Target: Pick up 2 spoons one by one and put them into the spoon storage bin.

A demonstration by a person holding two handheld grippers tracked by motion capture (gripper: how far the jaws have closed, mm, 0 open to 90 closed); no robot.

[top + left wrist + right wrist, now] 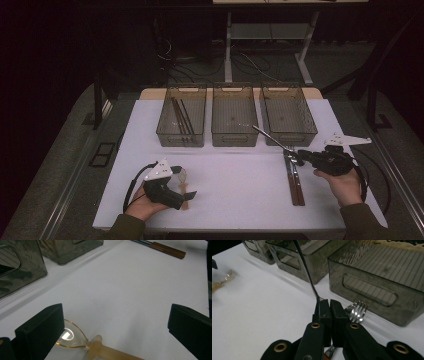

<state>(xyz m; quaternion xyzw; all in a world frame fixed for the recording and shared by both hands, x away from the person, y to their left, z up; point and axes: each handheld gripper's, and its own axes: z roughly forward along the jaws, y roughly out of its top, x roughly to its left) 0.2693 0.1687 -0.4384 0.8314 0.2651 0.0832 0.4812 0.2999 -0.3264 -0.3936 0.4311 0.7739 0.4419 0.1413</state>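
On table, right: 2 forks point(296, 181) lying beside right gripper point(301, 159), nothing blocking.
Bins: left bin point(182, 121) holds chopsticks point(181, 116).
Right gripper: clamped on metal utensil point(308, 275).
Left gripper point(186, 196): jaws wide apart, empty, over spoon point(82, 341).

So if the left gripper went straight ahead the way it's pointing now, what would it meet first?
Probably nothing soon: the left gripper has open jaws over a translucent spoon, and bare white table stretches ahead. Farther on lies a wooden-handled utensil, though depth is hard to judge.

Spoon point(82, 342) handle cut off at bottom edge, bowl partly hidden behind a jaw; utensil point(308, 272) tip cropped at top edge.
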